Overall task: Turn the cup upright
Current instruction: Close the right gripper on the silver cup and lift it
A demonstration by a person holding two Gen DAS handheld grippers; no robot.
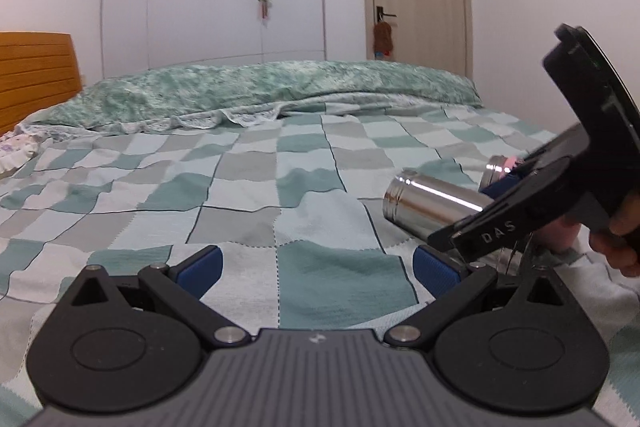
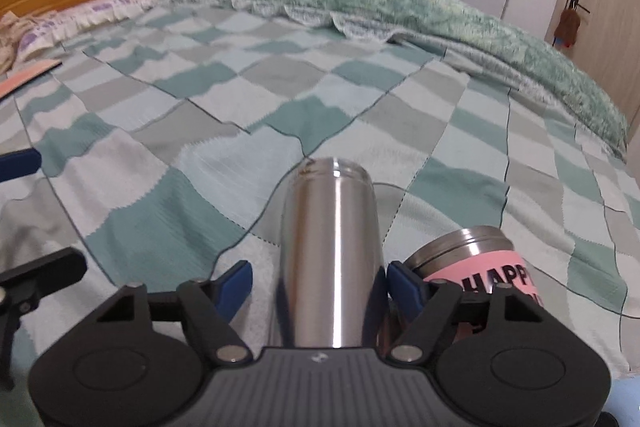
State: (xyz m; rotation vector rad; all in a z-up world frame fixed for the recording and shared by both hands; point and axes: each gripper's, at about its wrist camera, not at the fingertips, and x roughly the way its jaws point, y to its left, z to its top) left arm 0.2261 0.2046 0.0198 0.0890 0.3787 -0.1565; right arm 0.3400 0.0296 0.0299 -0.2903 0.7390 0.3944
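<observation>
I am holding my right gripper point(image 2: 318, 287) low over the checked blanket point(image 2: 208, 131), its 2 blue pads set wide on either side of the steel cup point(image 2: 330, 251). The cup is lying on its side, running lengthwise between the pads and pointing away toward the far side of the bed. The right pad is sitting just beside the cup wall; the left pad is standing clear of it. I cannot tell whether the right pad is touching. The cup's near end is hidden under the gripper body. Just right of it, a second steel piece with a pink label point(image 2: 476, 263) is lying partly cut off behind the right finger; only "HAPP" is readable. My left gripper point(image 1: 318, 269) is hanging wide apart, holding nothing, left of the cup.
</observation>
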